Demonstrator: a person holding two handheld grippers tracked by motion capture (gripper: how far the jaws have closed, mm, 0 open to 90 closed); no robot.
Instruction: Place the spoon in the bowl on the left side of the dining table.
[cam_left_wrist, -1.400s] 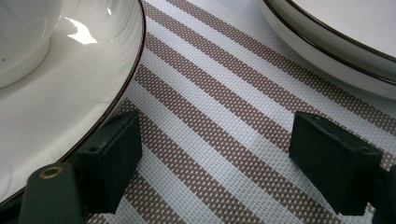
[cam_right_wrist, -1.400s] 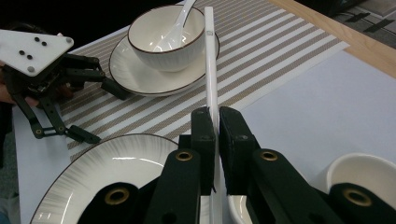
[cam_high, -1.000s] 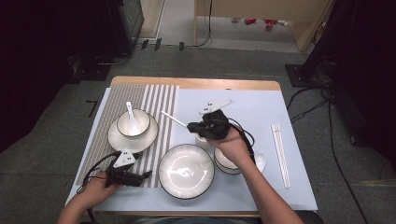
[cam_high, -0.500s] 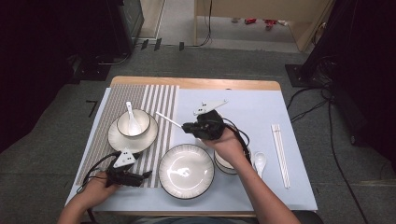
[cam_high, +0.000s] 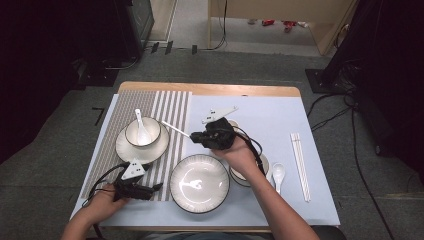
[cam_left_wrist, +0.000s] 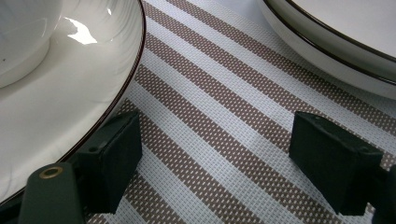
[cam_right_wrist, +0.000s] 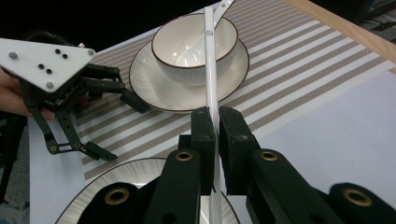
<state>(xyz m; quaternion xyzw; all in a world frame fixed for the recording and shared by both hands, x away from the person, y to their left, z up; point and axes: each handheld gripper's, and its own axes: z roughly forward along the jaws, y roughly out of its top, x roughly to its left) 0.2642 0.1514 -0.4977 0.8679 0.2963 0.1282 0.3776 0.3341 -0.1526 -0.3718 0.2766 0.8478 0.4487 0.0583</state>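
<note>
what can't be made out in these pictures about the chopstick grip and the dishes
- Right gripper, shut on a white chopstick: whether it holds one stick or two is unclear; in its view the jaws cover the lower part, and in the high view it is too thin.
- Bowl under the right hand, high view: the forearm covers most of it.
- Large plate, left gripper view: cut off by the top and right edges.

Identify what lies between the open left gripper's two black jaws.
Nothing is held between the left gripper's jaws: bare brown-and-white striped woven placemat lies there in the left gripper view, the white dark-rimmed plate beside one jaw.
</note>
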